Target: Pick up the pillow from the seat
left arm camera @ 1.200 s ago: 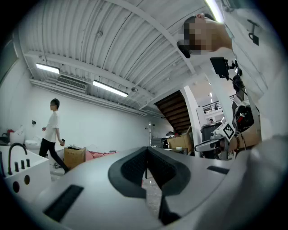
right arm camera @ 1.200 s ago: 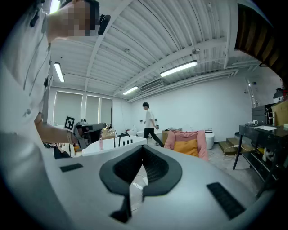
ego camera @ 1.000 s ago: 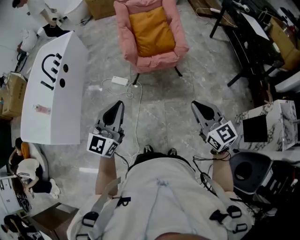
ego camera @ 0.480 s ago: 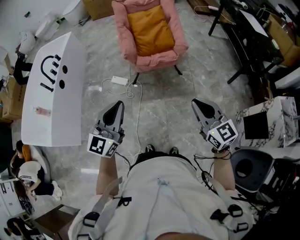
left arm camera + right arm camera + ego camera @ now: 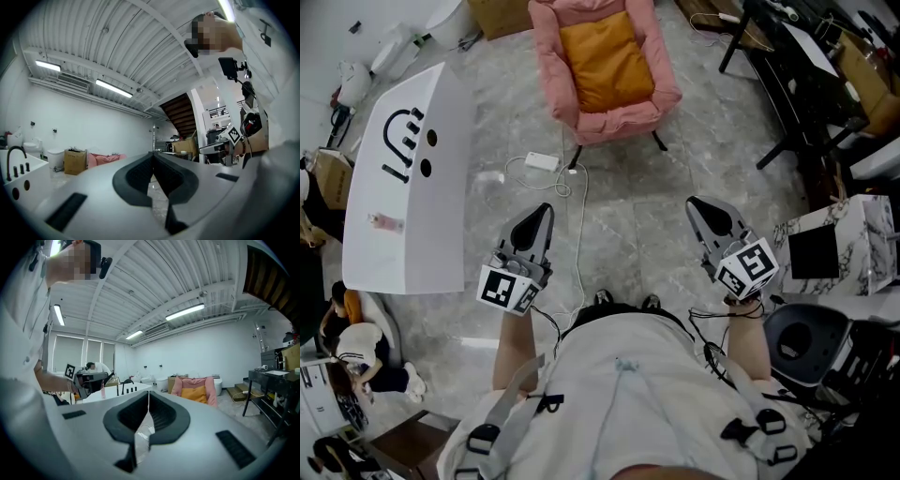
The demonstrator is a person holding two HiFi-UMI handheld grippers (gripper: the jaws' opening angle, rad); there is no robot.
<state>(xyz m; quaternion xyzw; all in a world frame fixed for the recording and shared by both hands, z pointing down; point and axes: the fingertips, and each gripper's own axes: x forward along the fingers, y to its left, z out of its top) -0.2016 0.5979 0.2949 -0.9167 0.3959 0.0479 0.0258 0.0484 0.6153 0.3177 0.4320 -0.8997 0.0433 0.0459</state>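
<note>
An orange pillow (image 5: 604, 58) lies on the seat of a pink armchair (image 5: 551, 80) at the top middle of the head view. In the right gripper view the pillow (image 5: 193, 394) and the armchair (image 5: 209, 388) stand far off, right of the jaws. My left gripper (image 5: 543, 208) and right gripper (image 5: 693, 202) are both held low in front of me, well short of the chair, jaws shut with nothing between them. From the left gripper view only a pink edge of the armchair (image 5: 101, 160) shows at the left.
A big white block with a black face drawing (image 5: 408, 178) stands at the left. A white power strip and cable (image 5: 541, 162) lie on the marble floor before the chair. Black desk legs (image 5: 787, 103) and a marble-patterned box (image 5: 848, 246) stand at the right.
The view has shifted slightly; both grippers keep the same pose. A person at the top left has gone out of the frame.
</note>
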